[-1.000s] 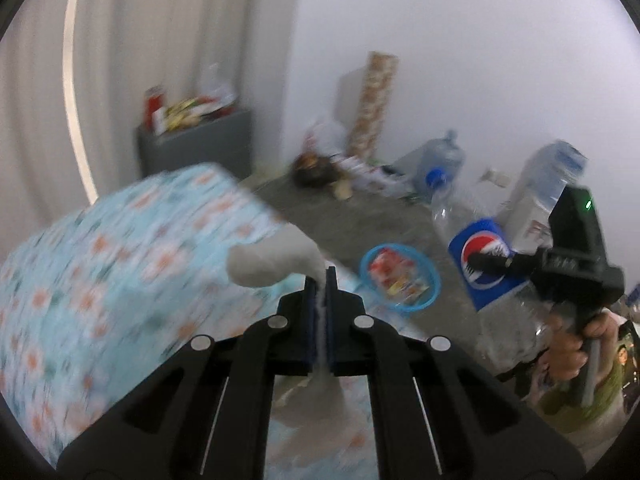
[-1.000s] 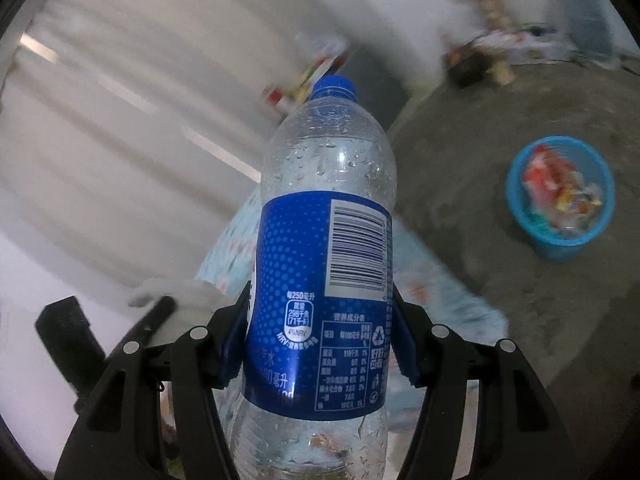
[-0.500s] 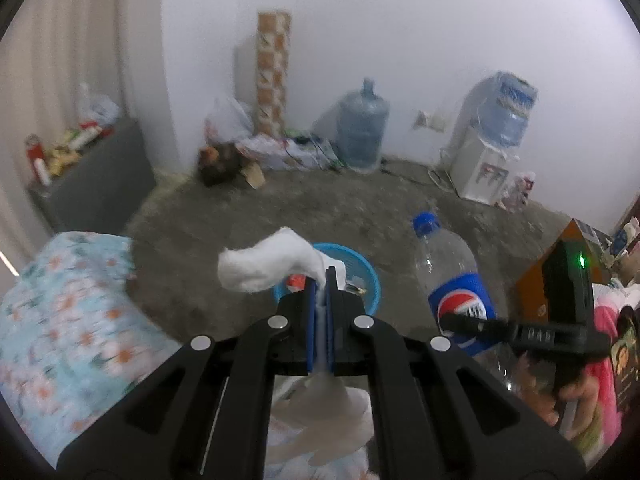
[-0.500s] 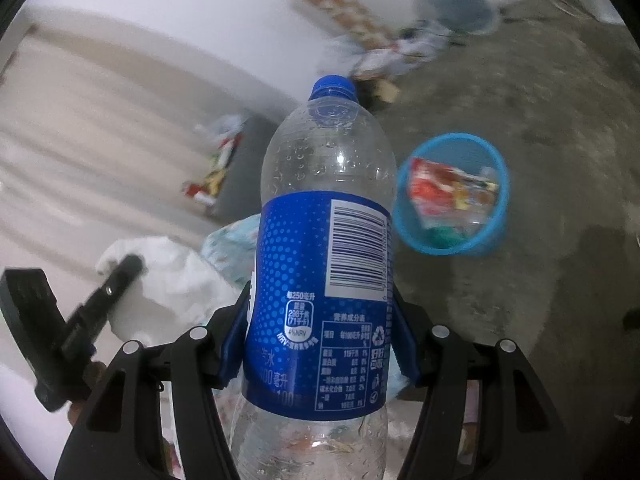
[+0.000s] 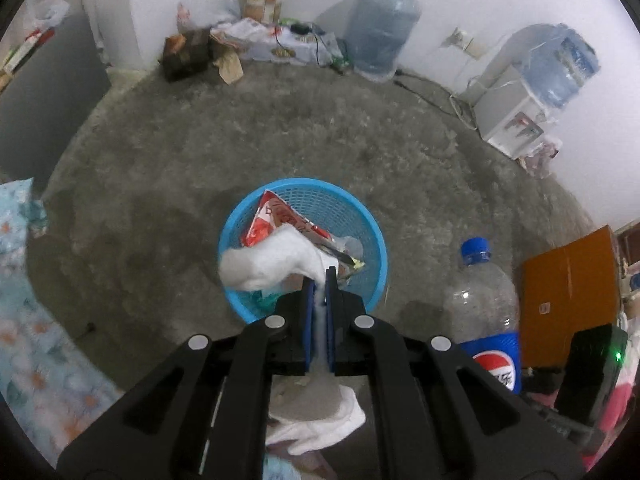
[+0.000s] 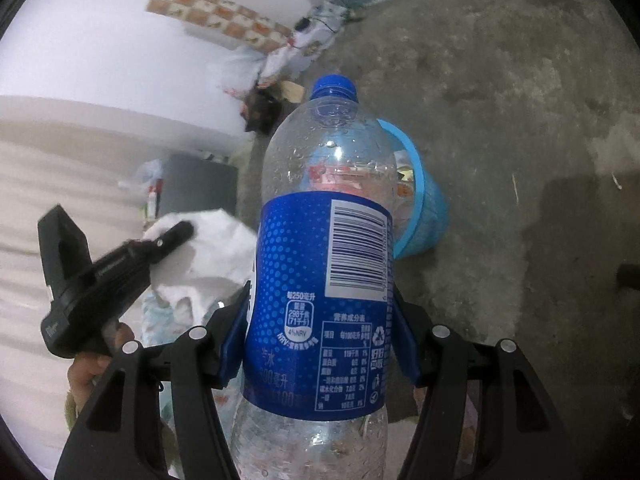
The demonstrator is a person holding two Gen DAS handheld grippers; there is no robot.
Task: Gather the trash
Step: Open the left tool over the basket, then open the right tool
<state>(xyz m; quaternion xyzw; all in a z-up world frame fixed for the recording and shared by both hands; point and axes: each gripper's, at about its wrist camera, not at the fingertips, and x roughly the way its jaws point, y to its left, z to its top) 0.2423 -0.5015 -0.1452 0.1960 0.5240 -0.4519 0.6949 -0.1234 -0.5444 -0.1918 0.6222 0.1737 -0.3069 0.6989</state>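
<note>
Left gripper (image 5: pixel 319 280) clamps a white tissue (image 5: pixel 272 260) beyond its fingertips, over the blue basket (image 5: pixel 236 300), ready for dropping; right gripper (image 6: pixel 320 332) grips the plastic bottle (image 6: pixel 320 260) upright.

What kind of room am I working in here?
Probably a lived-in bedroom or small flat: bare concrete floor, floral bedsheet, a water dispenser and spare water jug against the white wall.

Left gripper (image 5: pixel 319 280): black linkage arms, silver rivets, blue pads. Right gripper (image 6: pixel 322 344): same build. Black handle housing with green indicator light.
</note>
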